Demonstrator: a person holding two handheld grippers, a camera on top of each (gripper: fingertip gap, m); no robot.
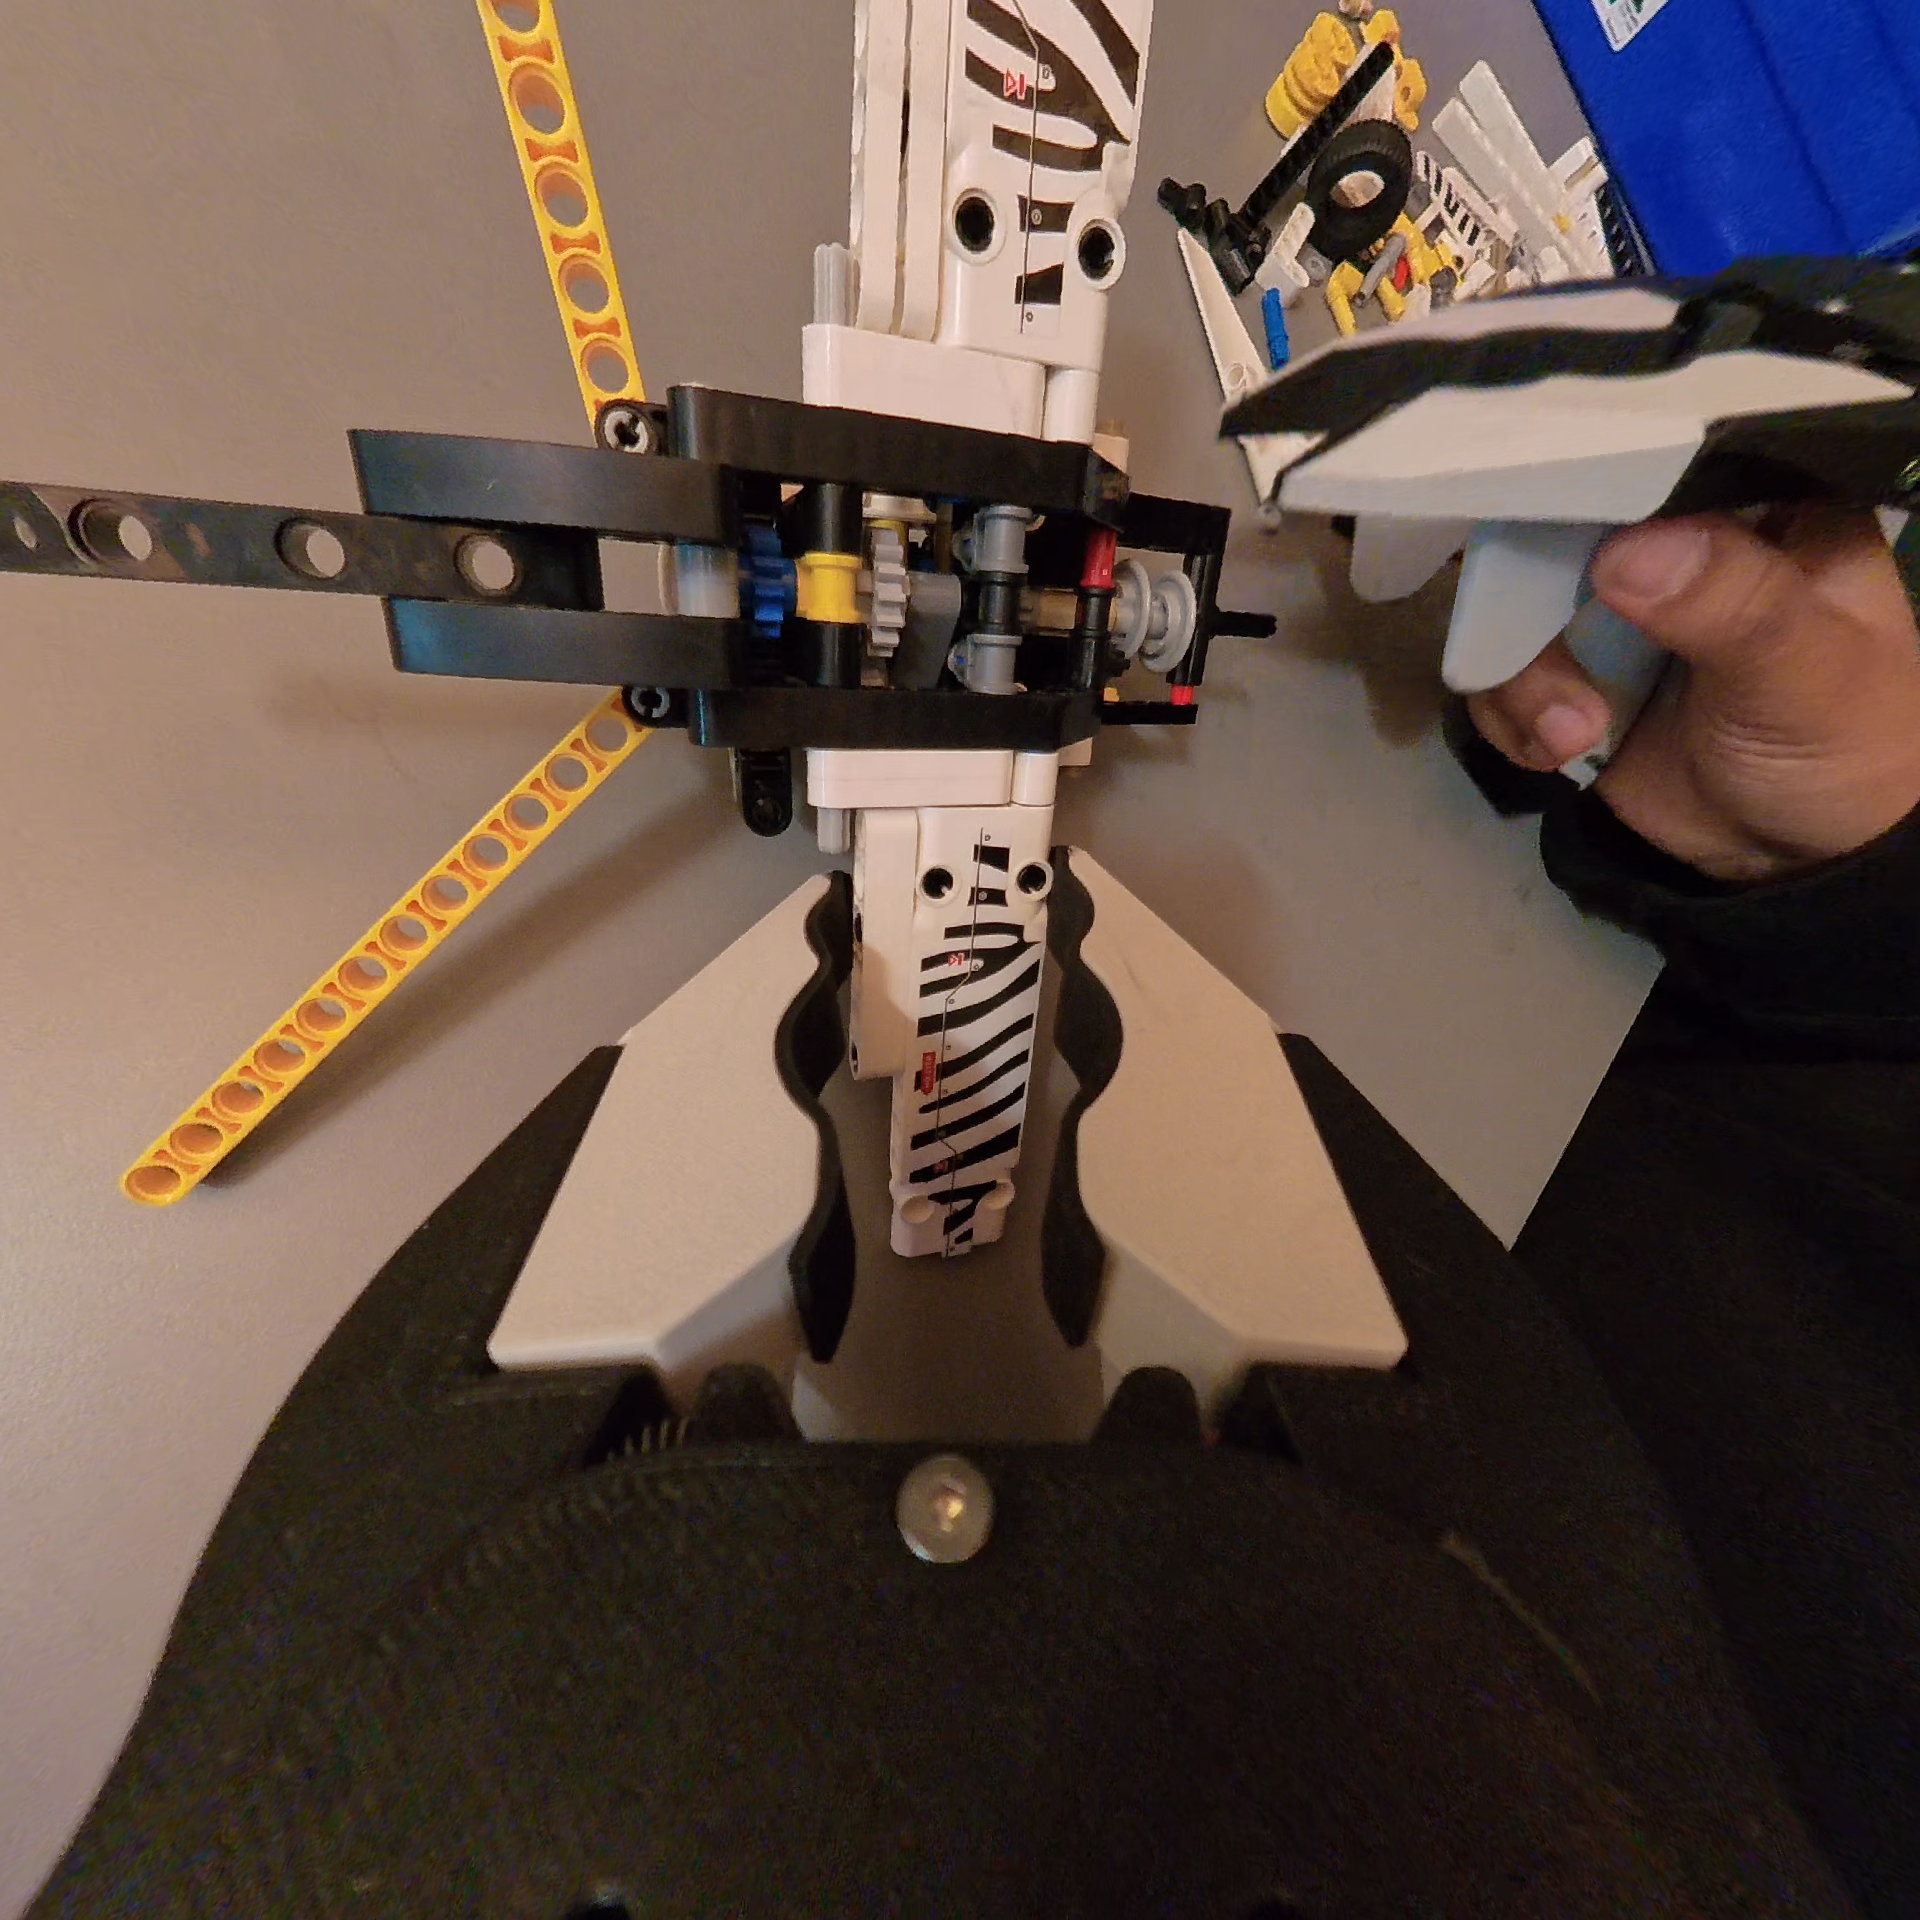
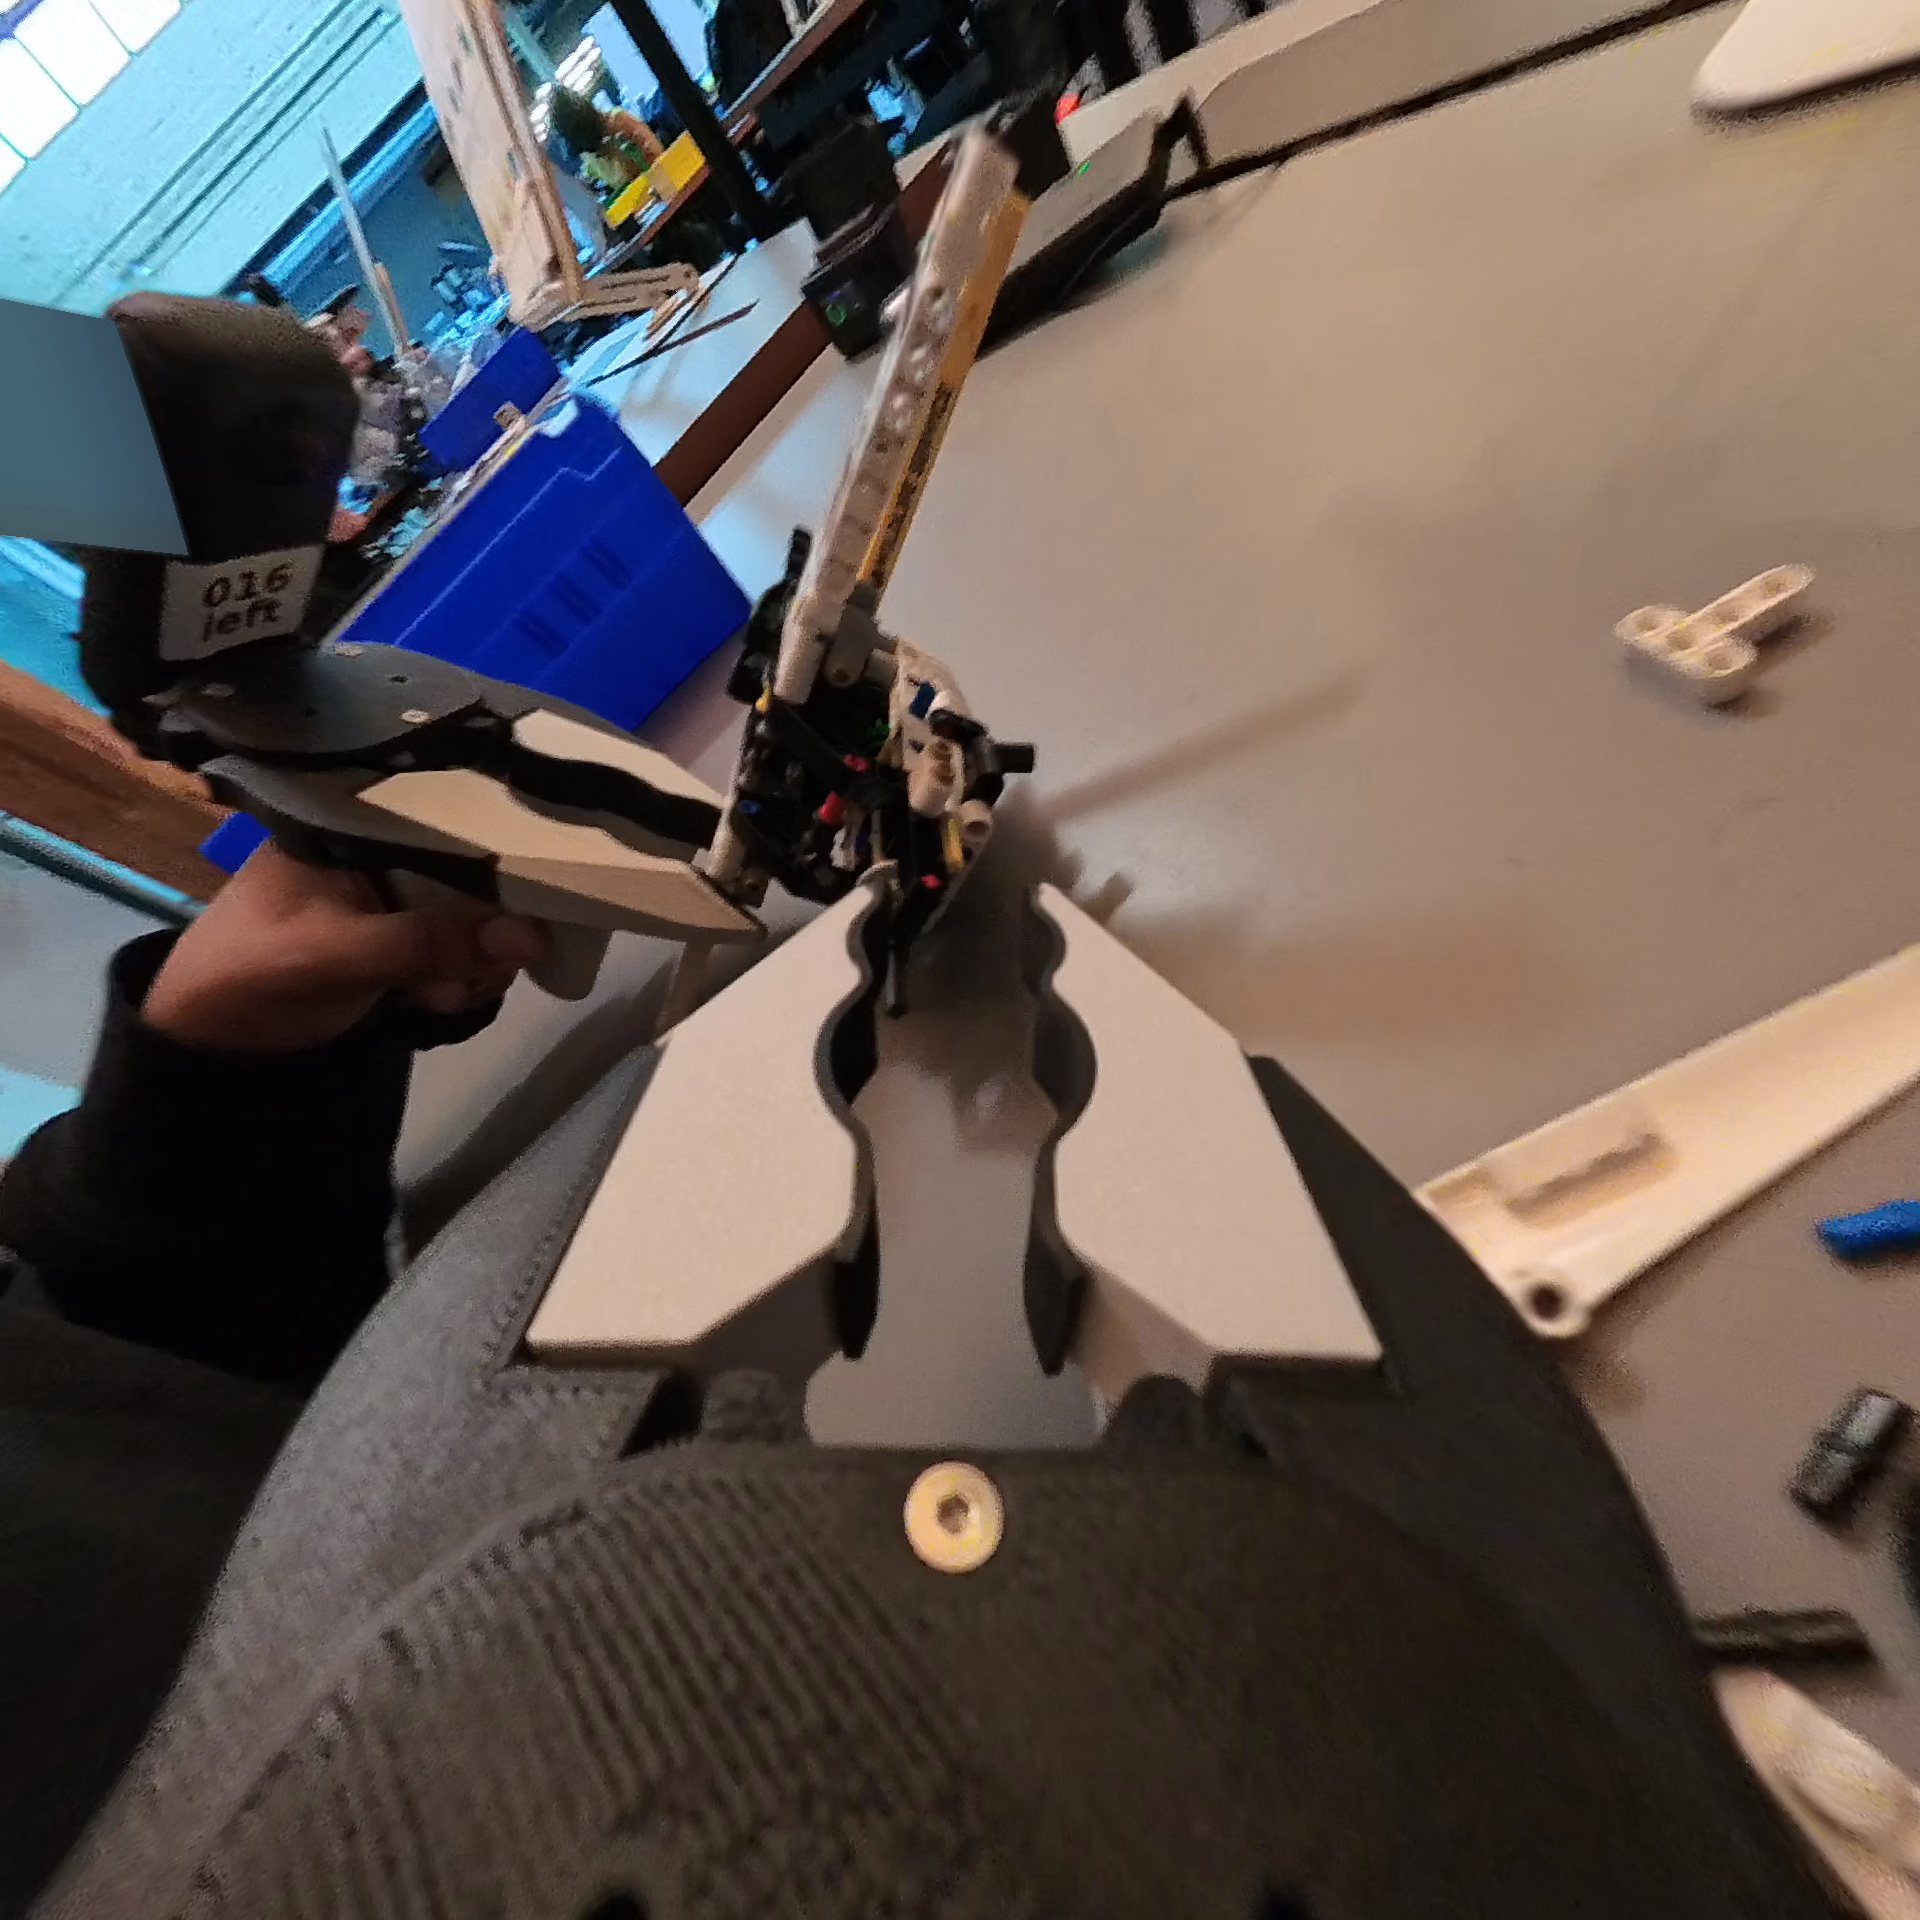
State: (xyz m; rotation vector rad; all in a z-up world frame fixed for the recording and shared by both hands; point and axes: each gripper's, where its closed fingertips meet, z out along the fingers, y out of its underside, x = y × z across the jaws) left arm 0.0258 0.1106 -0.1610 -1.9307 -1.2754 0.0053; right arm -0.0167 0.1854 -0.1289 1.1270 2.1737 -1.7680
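My left gripper (image 1: 951, 883) is shut on the white zebra-striped panel (image 1: 966, 1039) of a brick-built model and holds it above the grey table (image 1: 208, 260). The model has a black frame with gears (image 1: 935, 592), a black beam (image 1: 260, 540) pointing left and two long yellow beams (image 1: 395, 945). My right gripper (image 2: 956, 899) is open at the model's far end (image 2: 862, 790). A thin black pin (image 2: 894, 977) of the model pokes between its fingers, close to the left pad, with a gap to the right pad. The right gripper also shows in the left wrist view (image 1: 1252, 457), and the left gripper in the right wrist view (image 2: 717, 852).
A pile of loose parts (image 1: 1351, 197) and a blue bin (image 1: 1766, 125) lie at the far right. In the right wrist view a white T-shaped piece (image 2: 1714, 634), a long white panel (image 2: 1714, 1143), a blue pin (image 2: 1870, 1226) and a small black piece (image 2: 1849, 1465) lie on the table. Some 10 cm of space lies between my two pairs of fingers.
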